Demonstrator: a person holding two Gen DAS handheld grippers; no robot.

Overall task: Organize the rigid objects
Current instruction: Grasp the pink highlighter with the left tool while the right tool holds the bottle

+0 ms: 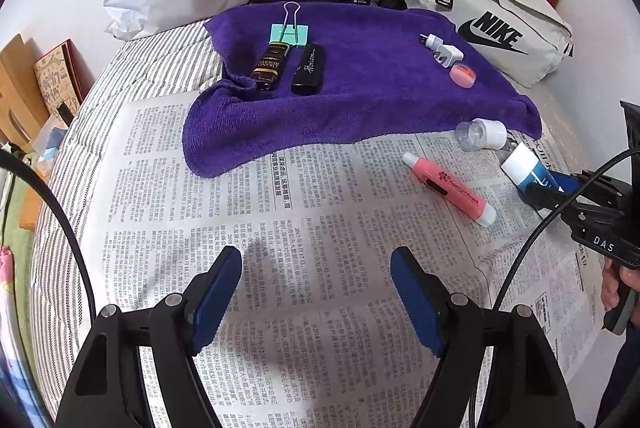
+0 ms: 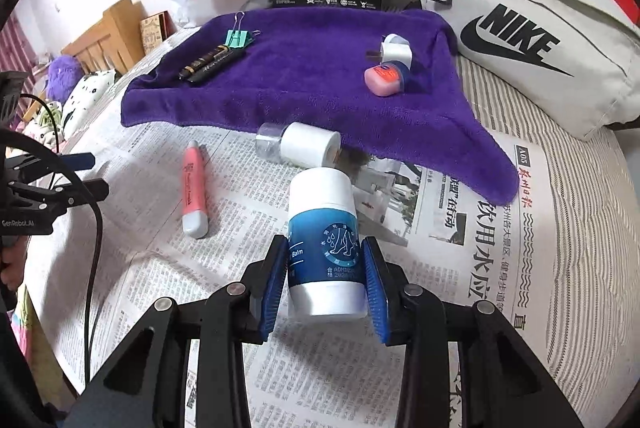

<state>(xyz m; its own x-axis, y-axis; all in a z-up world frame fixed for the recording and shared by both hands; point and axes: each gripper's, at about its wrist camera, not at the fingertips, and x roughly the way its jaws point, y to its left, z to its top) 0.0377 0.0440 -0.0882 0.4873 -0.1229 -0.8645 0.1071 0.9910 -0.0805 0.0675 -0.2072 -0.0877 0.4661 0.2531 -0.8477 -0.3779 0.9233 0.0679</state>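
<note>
Right wrist view shows the right gripper (image 2: pixel 325 268) with its blue jaws closed against both sides of a balm tube (image 2: pixel 325 240), which lies over the newspaper (image 2: pixel 500 268) with its long axis running away from the camera and its white cap end pointing toward the purple towel (image 2: pixel 300 87). It is a white cylinder with a blue label band bearing a foot emblem and the word "Balm". Left gripper (image 1: pixel 316 276) hovers over the newspaper with jaws wide apart, holding nothing.
</note>
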